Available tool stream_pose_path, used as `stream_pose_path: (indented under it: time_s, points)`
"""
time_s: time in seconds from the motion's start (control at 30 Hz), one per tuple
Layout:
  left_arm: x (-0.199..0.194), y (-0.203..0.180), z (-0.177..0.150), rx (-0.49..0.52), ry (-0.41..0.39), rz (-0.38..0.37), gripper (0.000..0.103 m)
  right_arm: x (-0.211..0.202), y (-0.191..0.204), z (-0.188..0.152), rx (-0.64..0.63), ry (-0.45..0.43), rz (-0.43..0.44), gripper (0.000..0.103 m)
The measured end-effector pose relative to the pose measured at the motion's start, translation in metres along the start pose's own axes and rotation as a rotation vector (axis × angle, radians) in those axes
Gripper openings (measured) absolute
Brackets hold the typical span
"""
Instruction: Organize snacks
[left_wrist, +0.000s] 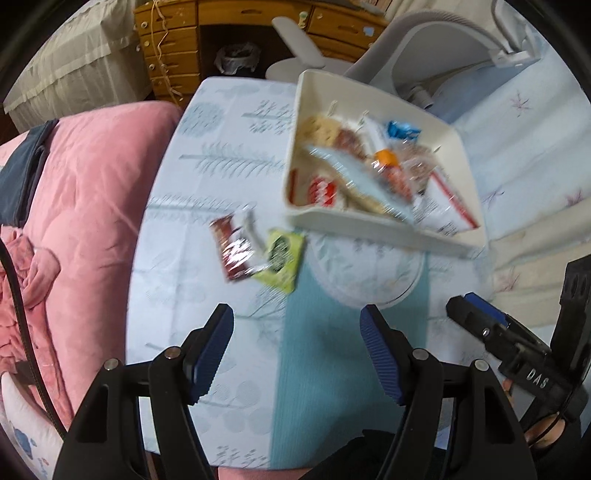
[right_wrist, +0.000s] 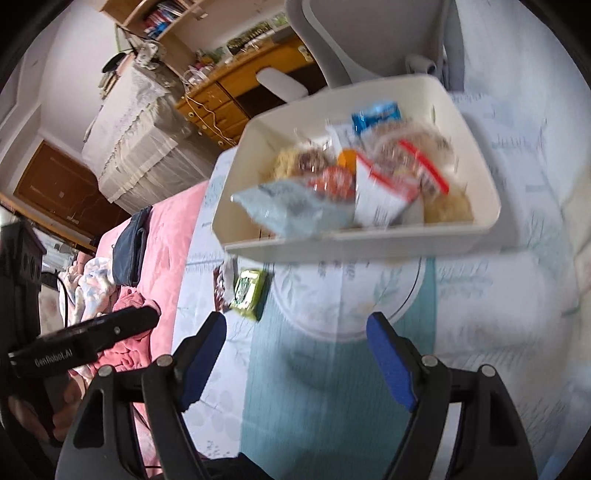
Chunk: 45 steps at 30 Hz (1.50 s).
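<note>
I read the bin (left_wrist: 373, 221) as smooth matt white plastic. The brown packet (left_wrist: 236, 251) looks like glossy crinkled film. My blue finger pads (left_wrist: 380, 360) are ribbed; the drawers (left_wrist: 173, 48) are varnished wood; the pink quilt (left_wrist: 81, 192) is soft cloth.

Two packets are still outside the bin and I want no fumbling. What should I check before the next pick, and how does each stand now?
1. Left gripper open and empty: ok.
2. Right gripper open and empty: ok.
3. Red-brown packet and green packet on the tablecloth, outside the white bin: ok, nothing lies on top of them.
4. Packets apart for a single grasp: not ok, they overlap.
5. Room left in the bin: cannot tell; it looks well filled.
6. Sharp view: not ok, both cameras blurred.
</note>
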<state>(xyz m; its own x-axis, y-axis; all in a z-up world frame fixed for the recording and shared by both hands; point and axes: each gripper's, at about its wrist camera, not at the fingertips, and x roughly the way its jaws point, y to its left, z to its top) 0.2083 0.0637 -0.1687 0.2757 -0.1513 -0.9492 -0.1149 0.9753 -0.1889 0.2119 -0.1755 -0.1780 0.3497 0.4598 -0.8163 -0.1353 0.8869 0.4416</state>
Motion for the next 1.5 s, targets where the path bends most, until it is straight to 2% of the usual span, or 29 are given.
stream_pose_path:
  time_s: [0.2, 0.43, 0.63, 0.83, 1.0, 1.17, 1.2, 1.33, 1.5]
  points:
    - [-0.003, 0.034, -0.009, 0.01, 0.016, 0.0, 0.07, 0.027, 0.023, -0.023, 0.111, 0.036, 0.029, 0.079]
    - [-0.005, 0.061, 0.001, 0.102, 0.034, 0.008, 0.07, 0.06, 0.064, -0.04, 0.135, 0.049, 0.027, 0.079]
    - [0.015, 0.08, 0.024, 0.157, 0.104, 0.029, 0.07, 0.086, 0.095, -0.051, 0.085, -0.004, -0.081, 0.079]
    - [0.054, 0.083, 0.052, 0.196, 0.191, -0.004, 0.07, 0.112, 0.109, -0.057, 0.06, -0.063, -0.178, 0.079]
    - [0.091, 0.08, 0.072, 0.185, 0.238, -0.054, 0.07, 0.138, 0.111, -0.06, 0.056, -0.102, -0.261, 0.079]
    - [0.128, 0.084, 0.087, 0.095, 0.302, -0.08, 0.07, 0.156, 0.111, -0.057, 0.011, -0.128, -0.334, 0.078]
    - [0.138, 0.085, 0.089, 0.078, 0.338, -0.077, 0.07, 0.16, 0.11, -0.056, 0.013, -0.126, -0.342, 0.077]
    - [0.159, 0.091, 0.094, 0.016, 0.39, -0.077, 0.07, 0.168, 0.112, -0.054, -0.005, -0.125, -0.346, 0.076]
    - [0.171, 0.09, 0.098, -0.021, 0.405, -0.077, 0.07, 0.176, 0.116, -0.051, -0.048, -0.117, -0.358, 0.072]
